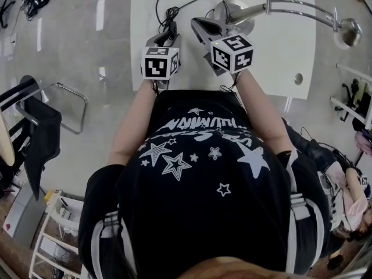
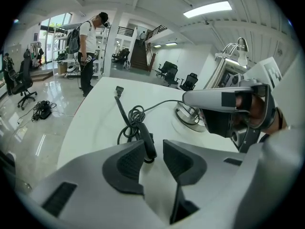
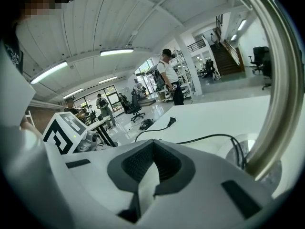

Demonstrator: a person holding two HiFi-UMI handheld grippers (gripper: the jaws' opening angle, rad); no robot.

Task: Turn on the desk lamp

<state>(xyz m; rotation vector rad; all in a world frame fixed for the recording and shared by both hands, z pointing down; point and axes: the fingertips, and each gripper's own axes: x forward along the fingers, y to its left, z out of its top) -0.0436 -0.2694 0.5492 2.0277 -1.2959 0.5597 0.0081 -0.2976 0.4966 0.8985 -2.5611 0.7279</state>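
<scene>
Your left gripper [image 2: 153,147] stands open. The cord's inline switch [image 2: 147,140] lies at the jaw tips, in the gap between them, with neither pad pressing on it. The switch sits on the table [image 1: 279,57] toward its left edge, and its long axis runs away from you, nearly along the jaws' own line. So the left gripper is the nearer one for the press, and closing it there would squeeze the switch across its width.

Your right gripper [image 3: 152,149] is closed on nothing and hovers just beside the lamp base [image 1: 232,11], which stands near the table's middle. The lamp arm [image 1: 302,7] reaches from the base toward the right edge, and the head [image 1: 350,31] hangs past that edge.

The plug [image 2: 119,90] lies loose on the table beyond the coiled cord [image 2: 131,120]. From that, the lamp looks unplugged.
</scene>
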